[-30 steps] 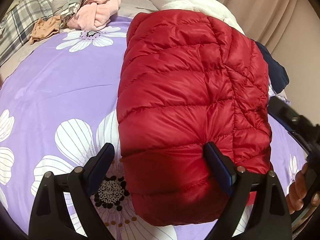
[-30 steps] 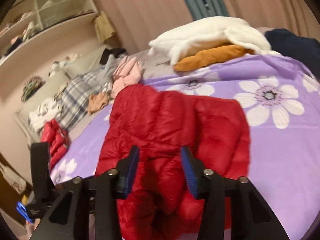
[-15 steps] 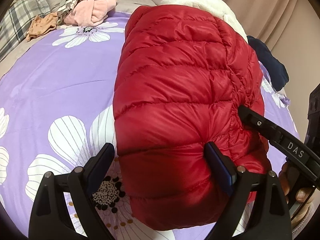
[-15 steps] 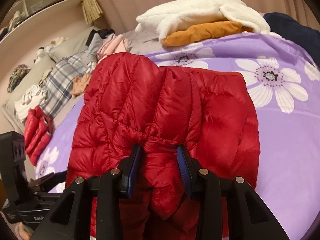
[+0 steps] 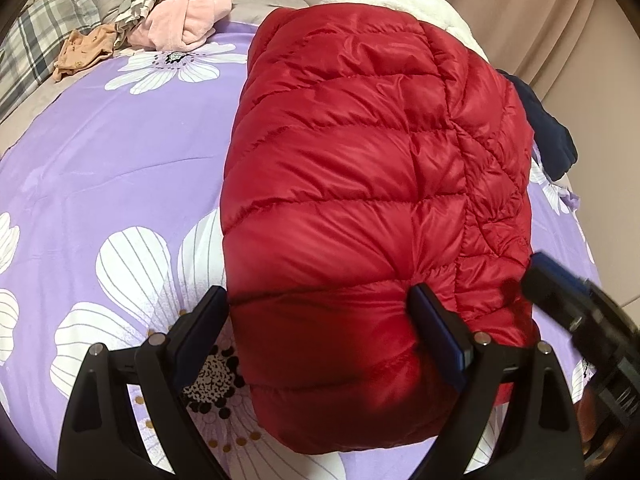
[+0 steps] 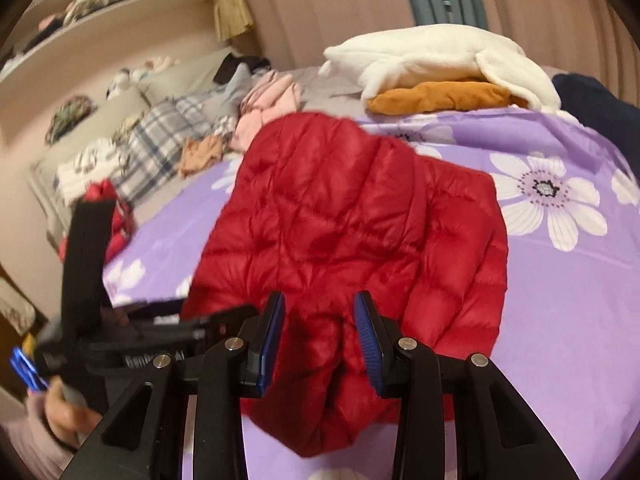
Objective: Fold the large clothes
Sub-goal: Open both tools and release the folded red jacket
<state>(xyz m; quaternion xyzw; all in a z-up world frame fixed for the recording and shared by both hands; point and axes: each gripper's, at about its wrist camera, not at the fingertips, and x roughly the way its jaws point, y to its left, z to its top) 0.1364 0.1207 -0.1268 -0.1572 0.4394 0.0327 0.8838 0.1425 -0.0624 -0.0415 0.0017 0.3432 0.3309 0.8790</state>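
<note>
Left wrist: wide fingers (image 5: 320,336) astride folded red jacket (image 5: 360,200) (right fingers (image 6: 320,336) parted), pink clothes (image 5: 188,12) beyond.

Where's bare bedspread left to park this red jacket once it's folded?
Two open patches flank the red jacket: purple bedspread between the jacket and the pink clothes, and the flowered stretch below the white and orange stack. The head of the bed is crowded with clothes.

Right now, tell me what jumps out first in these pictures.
The red puffer jacket dominates, folded into a bundle on the purple flowered bedspread. The left gripper straddles its near end with fingers wide; the right gripper hangs open over its near edge. Behind it lies a white blanket.
</note>
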